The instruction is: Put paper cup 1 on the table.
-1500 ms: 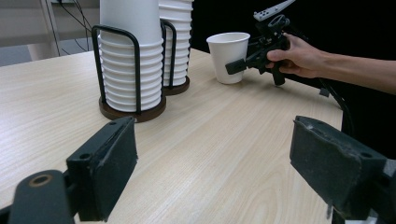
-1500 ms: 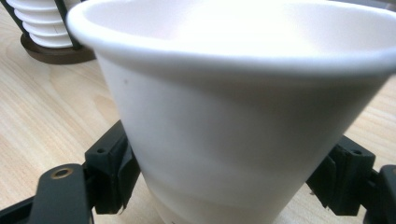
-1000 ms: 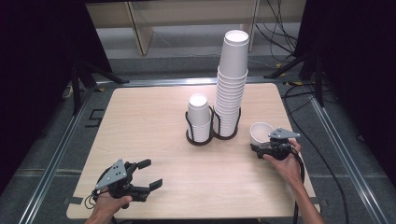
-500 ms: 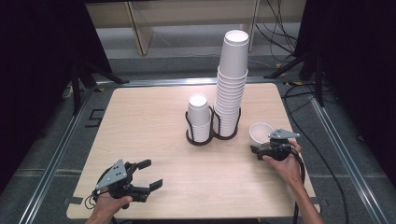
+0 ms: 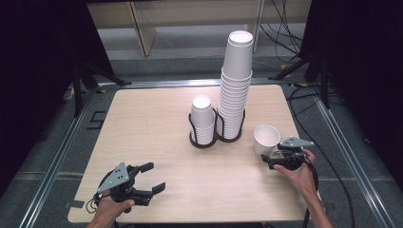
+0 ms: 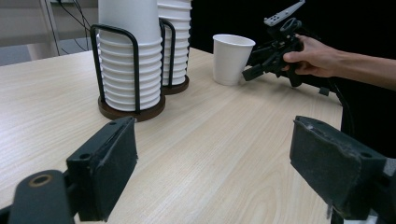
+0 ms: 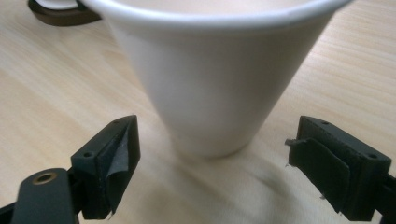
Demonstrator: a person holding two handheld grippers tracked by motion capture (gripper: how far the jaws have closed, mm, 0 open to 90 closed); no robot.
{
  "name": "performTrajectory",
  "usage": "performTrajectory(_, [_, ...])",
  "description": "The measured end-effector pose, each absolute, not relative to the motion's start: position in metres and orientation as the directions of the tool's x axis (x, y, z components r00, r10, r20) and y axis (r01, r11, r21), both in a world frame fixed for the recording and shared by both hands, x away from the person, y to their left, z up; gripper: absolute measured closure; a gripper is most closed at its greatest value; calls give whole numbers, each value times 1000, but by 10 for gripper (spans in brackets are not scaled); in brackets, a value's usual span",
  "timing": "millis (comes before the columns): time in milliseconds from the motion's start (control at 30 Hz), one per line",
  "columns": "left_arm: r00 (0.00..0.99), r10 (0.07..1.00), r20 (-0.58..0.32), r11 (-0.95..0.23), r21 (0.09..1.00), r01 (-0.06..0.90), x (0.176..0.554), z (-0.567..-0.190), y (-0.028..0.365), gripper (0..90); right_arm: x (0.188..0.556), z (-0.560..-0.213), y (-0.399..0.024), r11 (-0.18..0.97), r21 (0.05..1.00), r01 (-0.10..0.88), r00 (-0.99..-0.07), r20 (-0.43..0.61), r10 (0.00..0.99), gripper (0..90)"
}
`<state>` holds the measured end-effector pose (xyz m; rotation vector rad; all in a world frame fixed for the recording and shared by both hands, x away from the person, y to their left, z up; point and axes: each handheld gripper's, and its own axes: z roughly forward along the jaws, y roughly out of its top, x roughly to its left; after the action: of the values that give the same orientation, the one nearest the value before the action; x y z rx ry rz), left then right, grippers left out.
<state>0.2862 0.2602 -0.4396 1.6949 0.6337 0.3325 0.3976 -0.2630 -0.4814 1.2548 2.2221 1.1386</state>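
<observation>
Right gripper (image 5: 272,158) sits at the right of the frame with jaws spread, released, just short of the lone paper cup (image 5: 266,138). Left gripper (image 5: 152,176), lower left, is open too, grasping nothing.

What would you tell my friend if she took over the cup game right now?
Right gripper: open, jaws either side of the single paper cup, not squeezing it.
Left gripper: open, holding nothing, near the table's front edge.
Cup stands upright, right of the black holder with its short stack and tall stack.
Done: cup reached. Left: probably grip it and move it.
</observation>
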Motion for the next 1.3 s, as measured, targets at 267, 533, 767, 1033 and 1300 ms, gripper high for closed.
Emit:
performTrajectory(267, [806,580,-121,-120,965,231,286,-440,260,147,372,-482,-275,278,787,551,-546,88,833,155])
performTrajectory(533, [803,584,-120,-114,967,228,288,-442,260,147,355,-472,-276,292,813,504,-560,50,827,156])
performTrajectory(767, [798,591,-120,-121,965,234,287,-442,261,147,341,-462,-273,236,822,518,-548,108,829,155])
performTrajectory(1033, [793,598,-118,-125,963,238,288,-442,262,147,326,-449,-268,240,855,460,-574,80,815,155])
performTrajectory(1300, [797,591,-123,-112,966,233,290,-444,260,147,314,-432,-247,250,871,424,-638,91,765,155])
